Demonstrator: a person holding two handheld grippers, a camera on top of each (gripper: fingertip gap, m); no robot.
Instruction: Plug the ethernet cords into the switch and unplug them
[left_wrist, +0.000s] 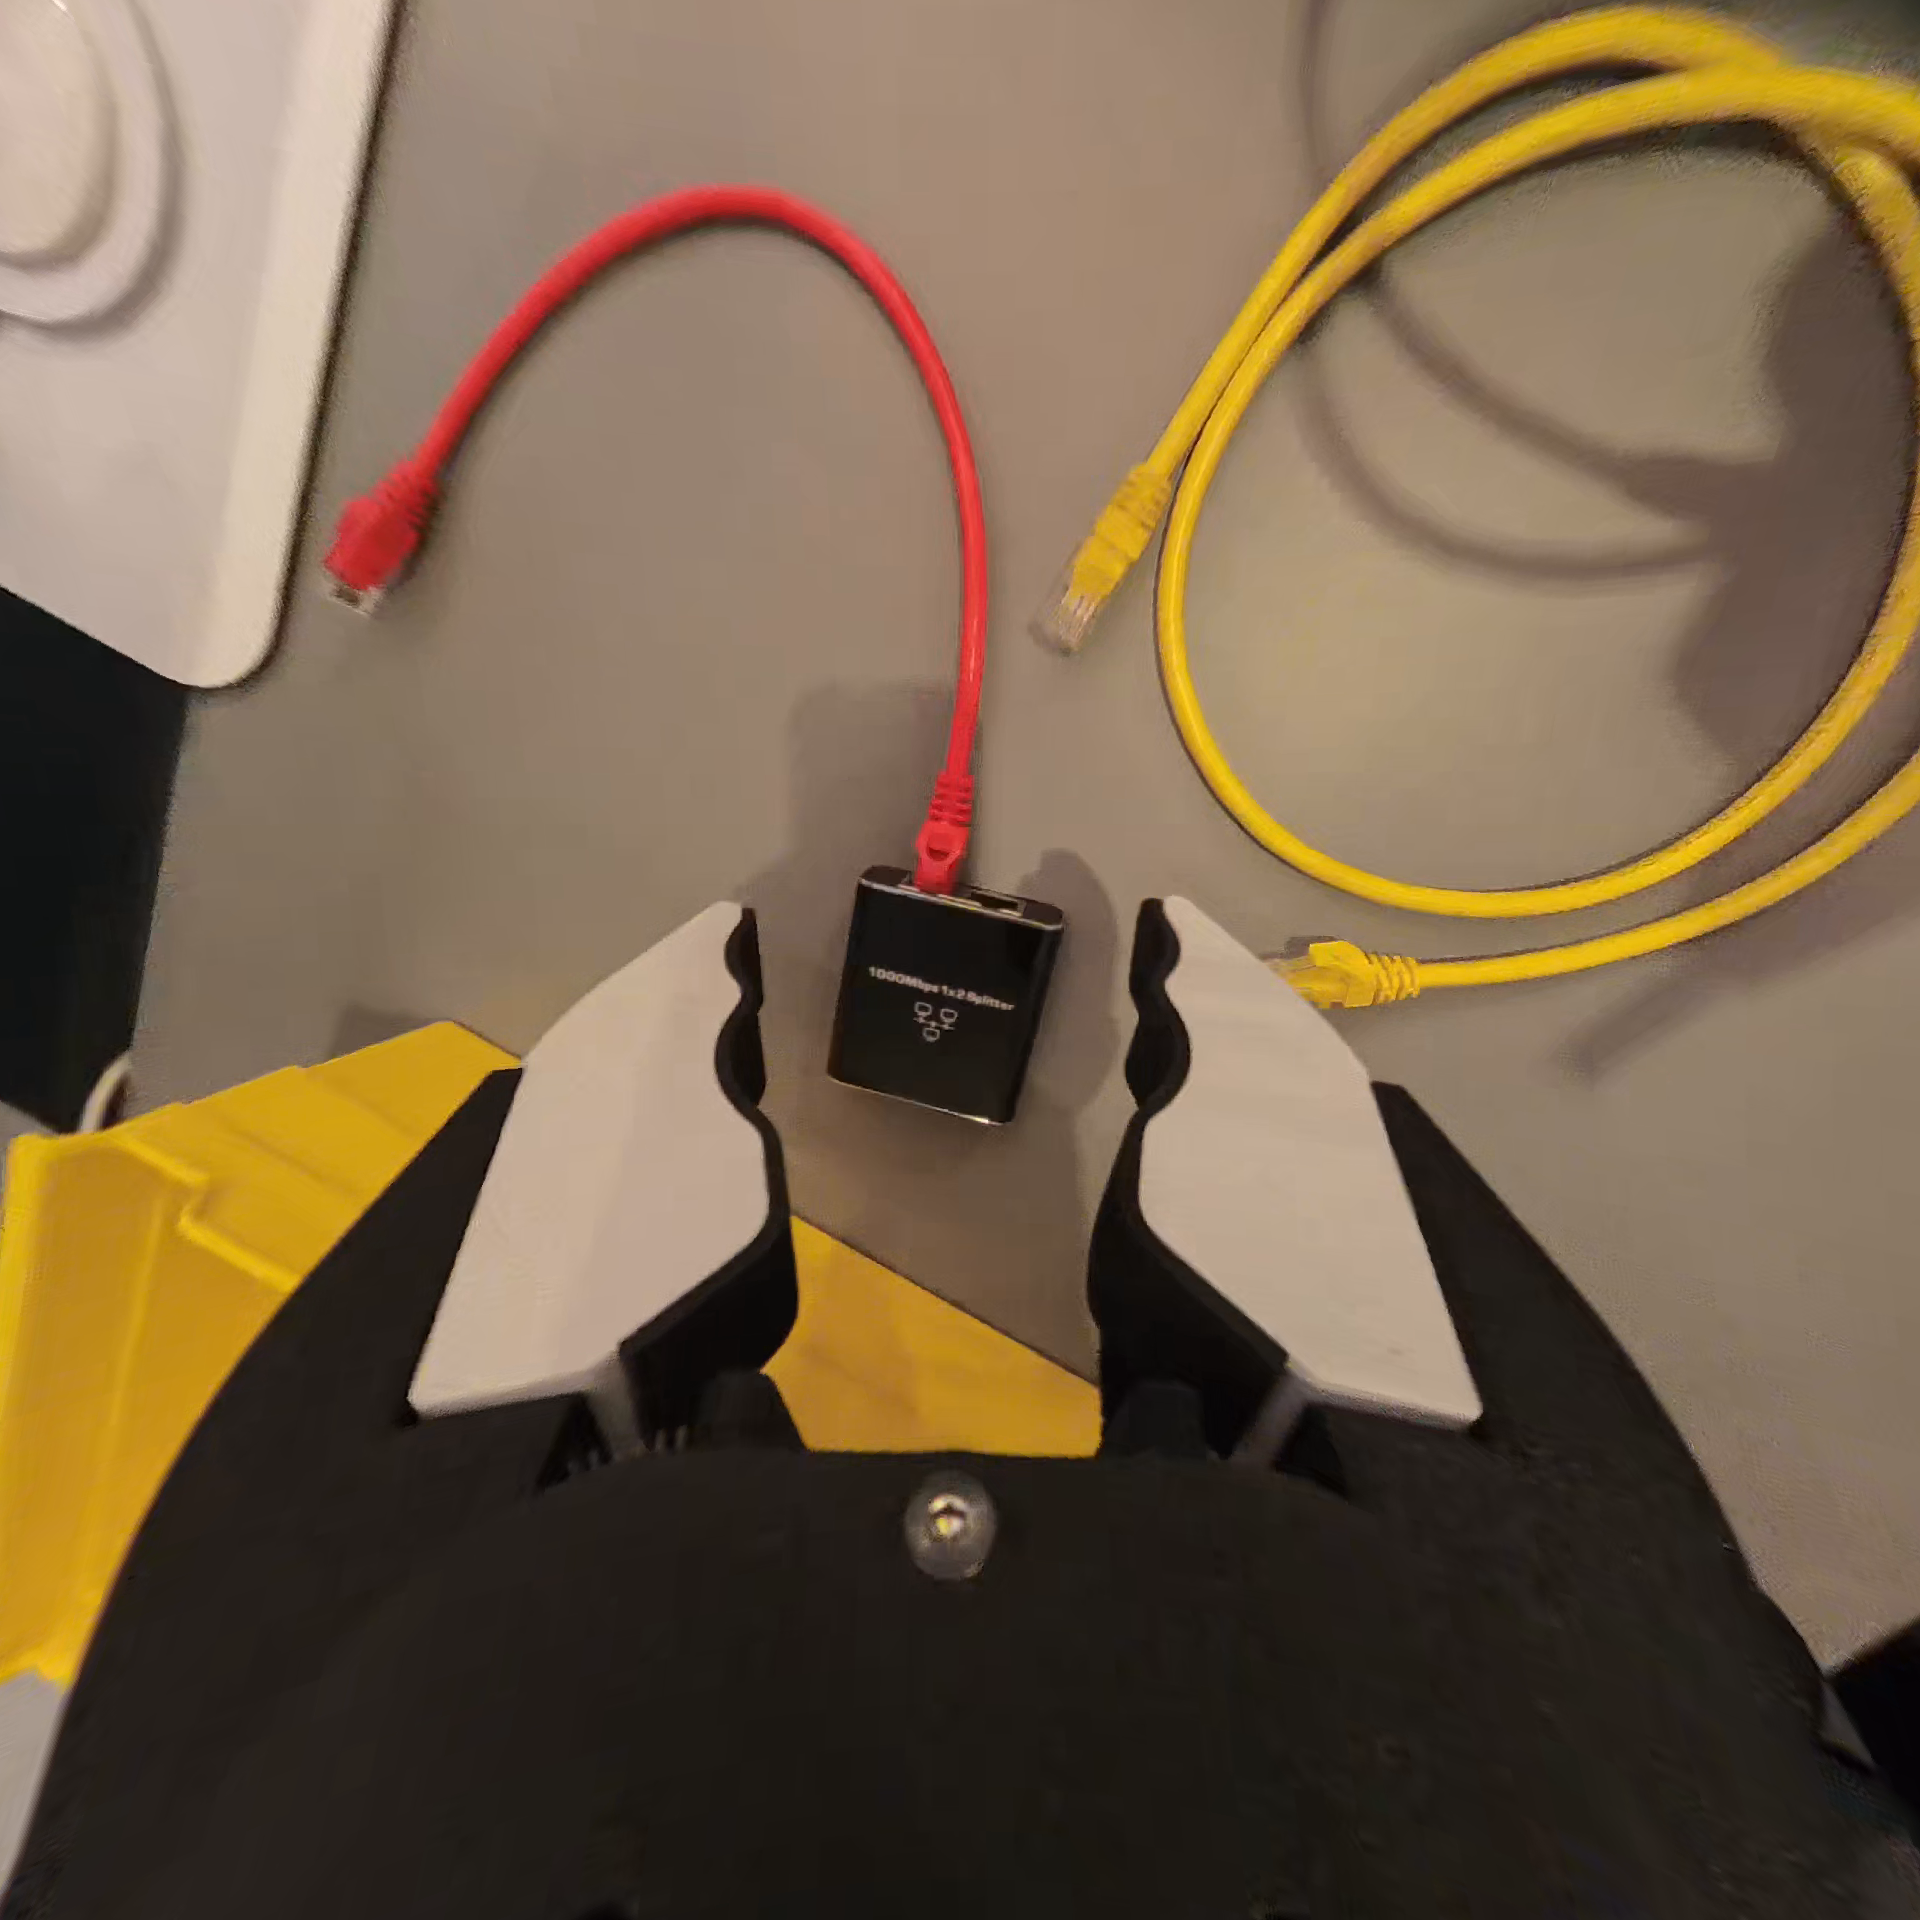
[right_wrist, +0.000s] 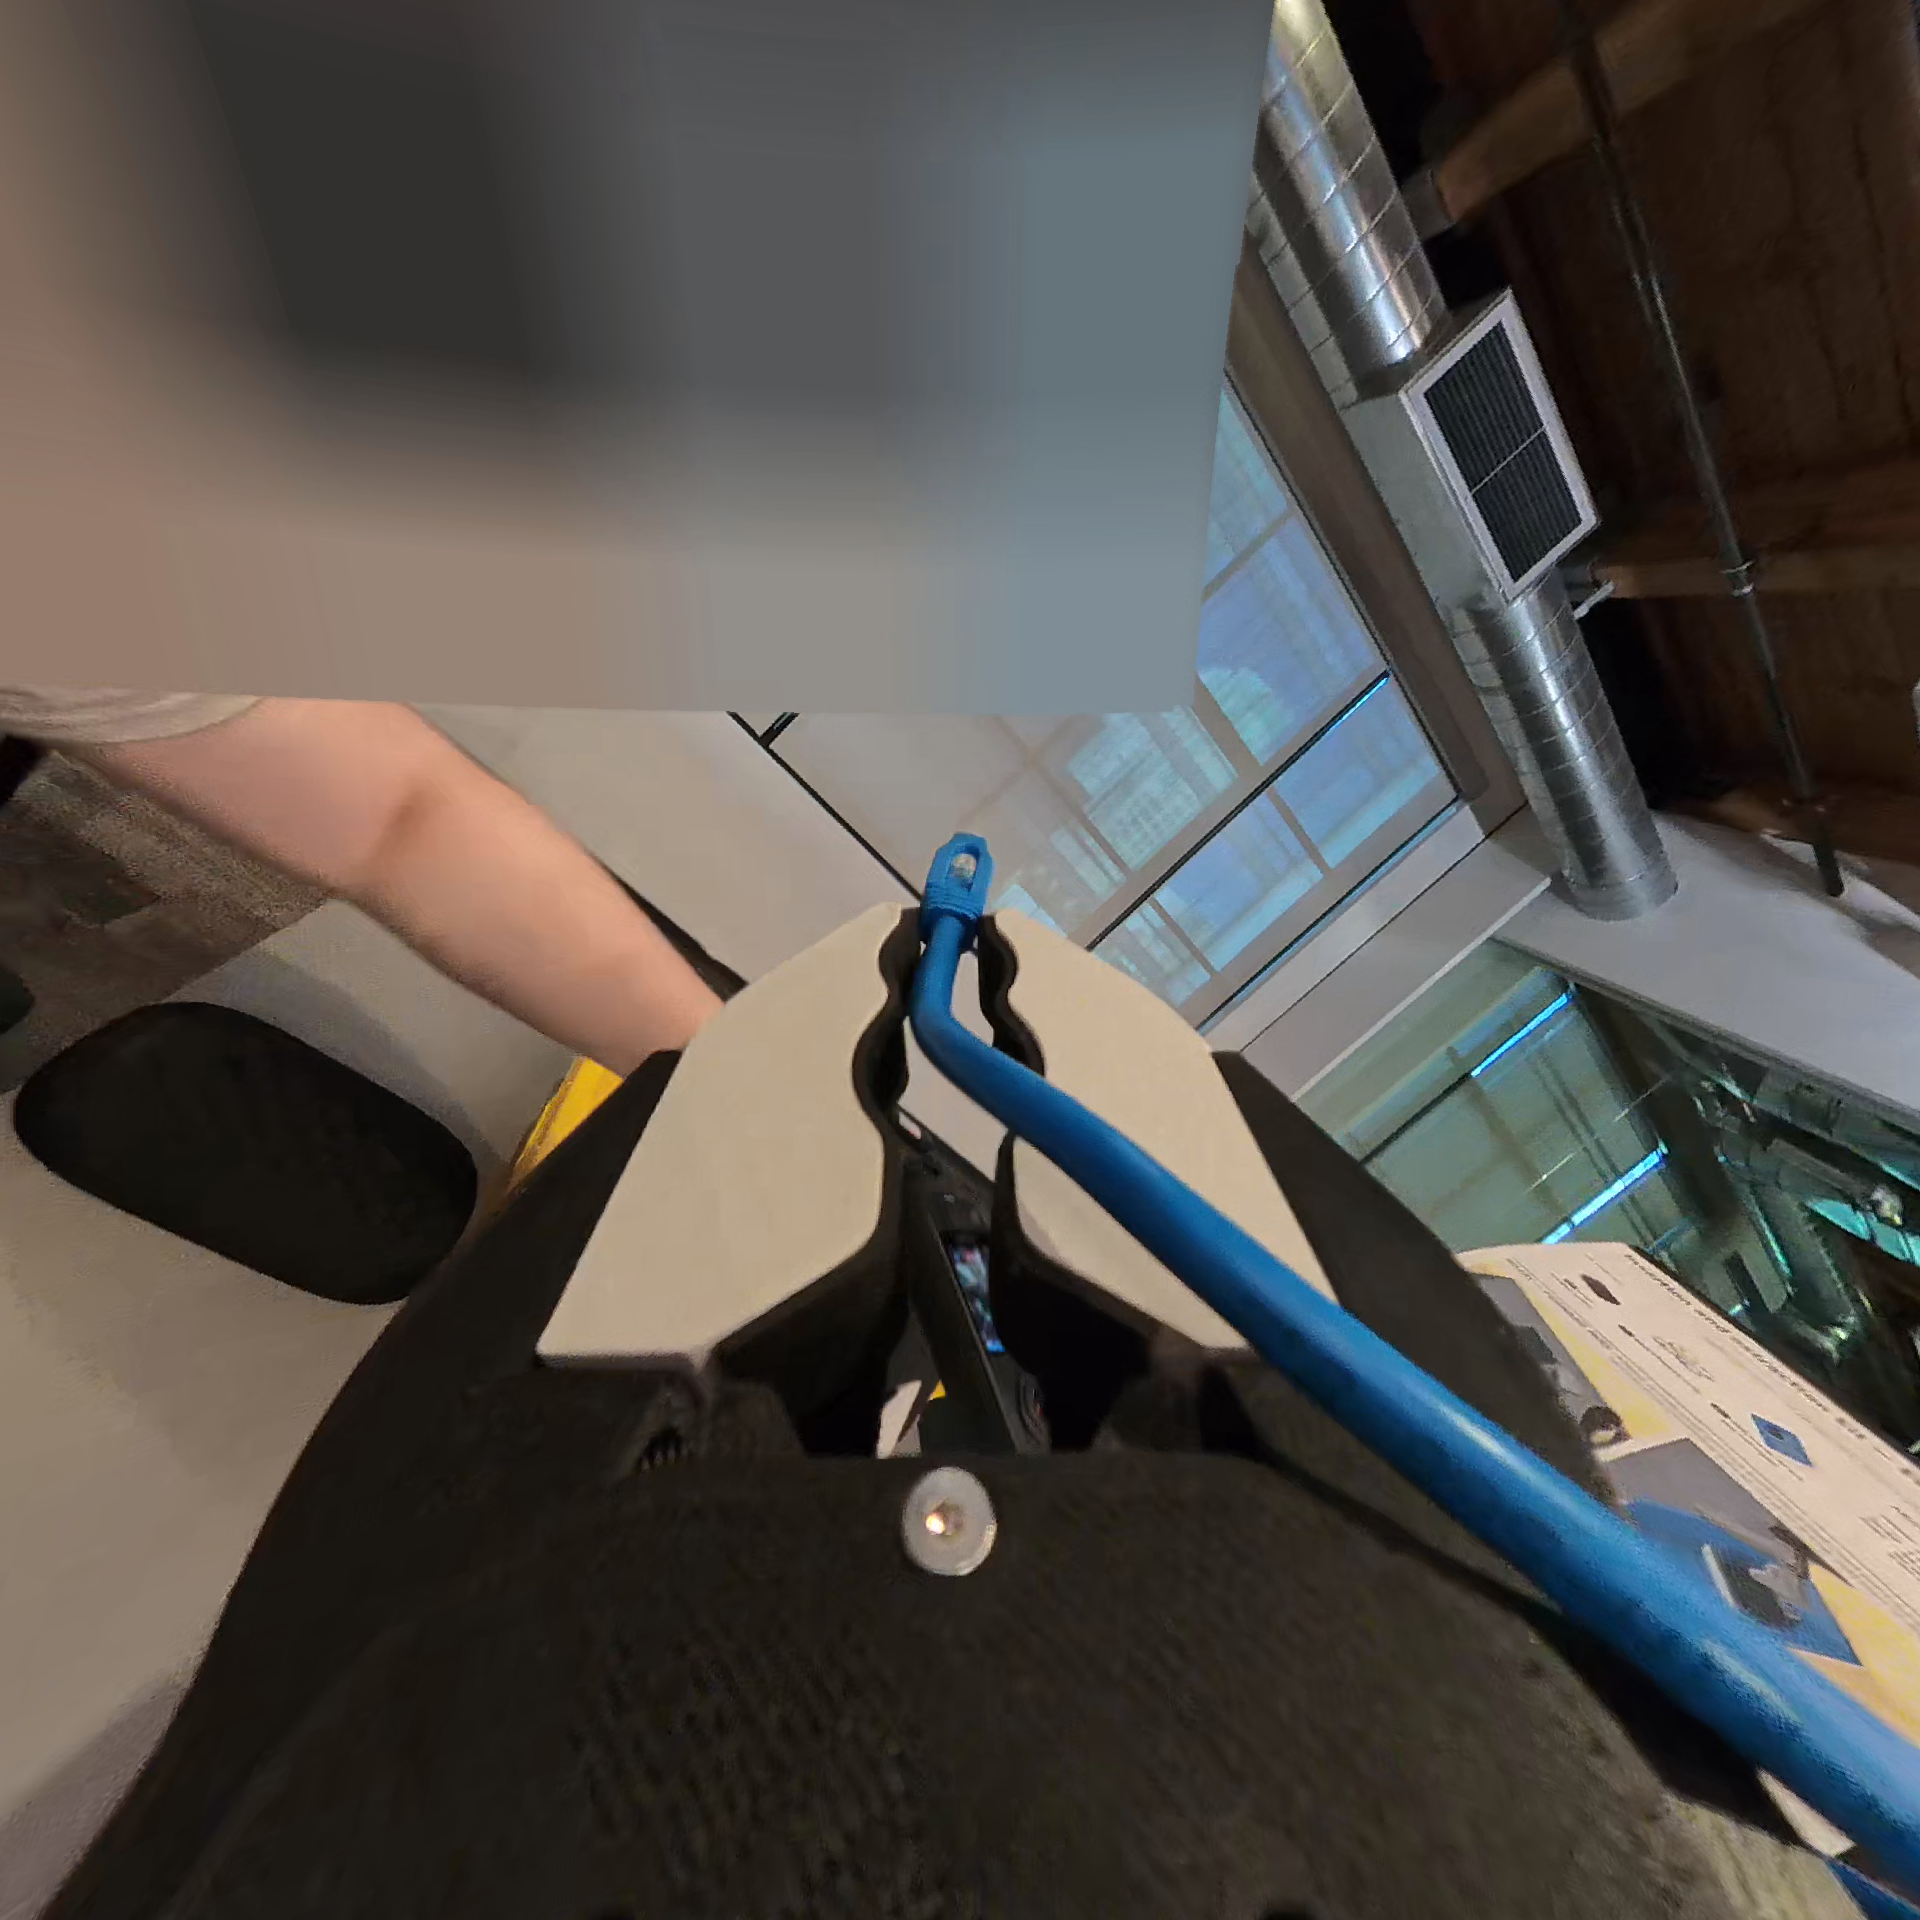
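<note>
One black switch (left_wrist: 945, 995), one red cord (left_wrist: 821, 343), one yellow cord (left_wrist: 1455, 520), one blue cord (right_wrist: 1299, 1299), one yellow bin (left_wrist: 156, 1299)

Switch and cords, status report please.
Left hand-held gripper open over black switch. Red cord plugged in. Right hand-held gripper shut on blue cord. Yellow cord loose nearby.

Red cord (left_wrist: 940, 416), yellow cord (left_wrist: 1351, 582) (black switch (left_wrist: 940, 1003))

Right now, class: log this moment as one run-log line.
left gripper: open, around switch | red cord: plugged in | second port: free | right gripper: shut on blue cord, raised | yellow cord: loose
</note>
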